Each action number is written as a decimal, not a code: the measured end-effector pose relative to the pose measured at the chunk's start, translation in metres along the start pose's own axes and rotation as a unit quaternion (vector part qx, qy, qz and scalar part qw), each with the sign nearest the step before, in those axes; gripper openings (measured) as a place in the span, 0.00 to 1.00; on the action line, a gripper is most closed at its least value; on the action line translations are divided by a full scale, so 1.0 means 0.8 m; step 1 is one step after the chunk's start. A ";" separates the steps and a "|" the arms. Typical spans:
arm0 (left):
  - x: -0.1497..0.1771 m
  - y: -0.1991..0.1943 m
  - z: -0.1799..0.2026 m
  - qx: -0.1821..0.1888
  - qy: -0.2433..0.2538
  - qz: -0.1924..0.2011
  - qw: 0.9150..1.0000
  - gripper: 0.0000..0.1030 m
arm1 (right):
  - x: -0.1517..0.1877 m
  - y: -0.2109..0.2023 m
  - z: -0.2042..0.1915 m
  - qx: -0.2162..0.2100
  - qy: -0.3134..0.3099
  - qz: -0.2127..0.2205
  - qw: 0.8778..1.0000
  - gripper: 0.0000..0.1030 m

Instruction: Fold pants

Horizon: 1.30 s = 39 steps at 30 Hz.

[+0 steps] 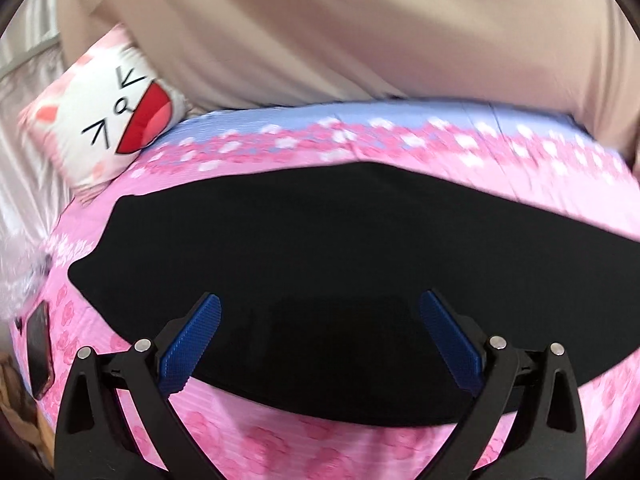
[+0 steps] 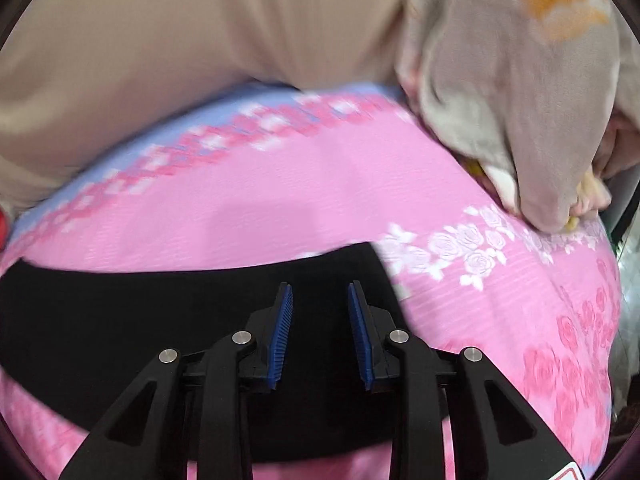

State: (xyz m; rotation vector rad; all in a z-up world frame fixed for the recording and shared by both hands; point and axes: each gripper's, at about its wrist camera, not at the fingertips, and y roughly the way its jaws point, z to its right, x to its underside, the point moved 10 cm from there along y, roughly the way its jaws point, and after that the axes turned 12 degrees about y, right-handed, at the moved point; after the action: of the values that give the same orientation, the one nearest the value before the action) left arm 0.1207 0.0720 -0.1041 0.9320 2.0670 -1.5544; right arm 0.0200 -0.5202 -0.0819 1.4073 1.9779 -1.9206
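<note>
1. Black pants [image 1: 320,248] lie flat in a long strip across the bed [image 1: 280,444], on its pink rose-print sheet with a blue band along the far edge.
2. My left tongs [image 1: 320,312] hover over the near edge of the pants with their blue pads [image 1: 188,344] spread wide and nothing pinched between them.
3. My right tongs [image 2: 320,304] hang over the right-hand end of the pants [image 2: 160,320]; the pads [image 2: 280,336] are drawn in to a narrow gap, parted, with only dark cloth showing behind the gap. I see no fabric caught between them.
4. Both views are smeared by motion blur, so fine folds in the black cloth cannot be made out.
5. Beige fabric [image 1: 320,32] fills the far side of both views beyond the bed.
6. At far left in the left view sits a cartoon rabbit pillow [image 1: 112,120], and a dark phone [image 1: 39,360] lies on the sheet's left edge.
7. At upper right in the right view a grey printed cloth [image 2: 516,92] is bunched on the sheet, well apart from the pants.
</note>
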 end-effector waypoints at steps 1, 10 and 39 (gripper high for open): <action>0.003 0.002 0.008 -0.002 0.009 -0.005 1.000 0.95 | -0.005 -0.002 0.005 -0.016 0.017 0.006 1.000 0.16; 0.010 -0.005 0.050 0.009 0.026 0.011 1.000 0.95 | 0.045 -0.098 0.076 -0.043 0.095 0.049 0.993 0.63; 0.023 -0.004 0.034 0.002 0.014 0.005 1.000 0.95 | 0.055 -0.058 0.061 -0.023 0.091 0.010 0.996 0.21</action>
State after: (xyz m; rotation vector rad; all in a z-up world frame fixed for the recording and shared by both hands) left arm 0.1033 0.0505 -0.1219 0.9705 2.0756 -1.5503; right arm -0.0602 -0.5275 -0.0831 1.6361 2.0585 -1.7845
